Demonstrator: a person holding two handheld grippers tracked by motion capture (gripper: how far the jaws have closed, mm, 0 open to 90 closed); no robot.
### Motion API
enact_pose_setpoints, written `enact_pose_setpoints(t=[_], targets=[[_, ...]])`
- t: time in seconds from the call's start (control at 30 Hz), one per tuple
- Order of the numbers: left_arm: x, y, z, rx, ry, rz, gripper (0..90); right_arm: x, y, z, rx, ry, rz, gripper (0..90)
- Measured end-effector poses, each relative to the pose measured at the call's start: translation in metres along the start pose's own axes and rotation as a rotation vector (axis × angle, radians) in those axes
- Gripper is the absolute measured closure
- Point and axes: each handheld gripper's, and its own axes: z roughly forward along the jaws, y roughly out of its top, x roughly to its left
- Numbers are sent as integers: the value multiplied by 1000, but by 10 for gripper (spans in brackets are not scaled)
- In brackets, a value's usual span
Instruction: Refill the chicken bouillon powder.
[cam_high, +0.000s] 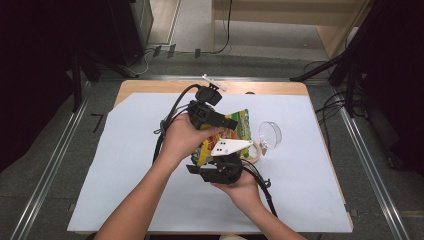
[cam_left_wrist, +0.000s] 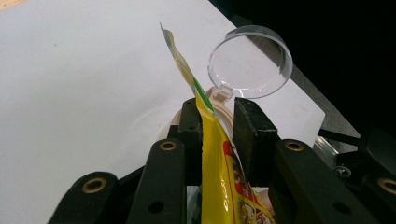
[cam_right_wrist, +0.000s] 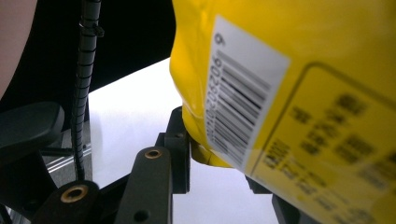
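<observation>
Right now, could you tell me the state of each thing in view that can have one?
Yellow snack bag: held off the table between both grippers, top edge pinched.
Left gripper: shut on the bag's thin edge.
Right gripper: around the bag's lower part; closure unclear.
Clear container: on the table, its round clear lid flipped open.

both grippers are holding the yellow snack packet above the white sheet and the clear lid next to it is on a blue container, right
Not quite. The container under the clear lid is beige, not blue, as the left gripper view shows. The rest holds: the left gripper and the right gripper both grip the yellow snack packet above the white sheet.
</observation>
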Motion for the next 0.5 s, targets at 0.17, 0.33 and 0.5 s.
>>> enact_pose_setpoints(t=[0.17,0.33,0.5], targets=[[0,-1,0,-2,1,-1,737,0,0,0,2,0,-2,685],[1,-2,0,-4,-2,-1,734,0,0,1,3,-1,-6,685],[1,-2,-1,-4,0,-1,735,1,-1,1,4,-5,-9,685]])
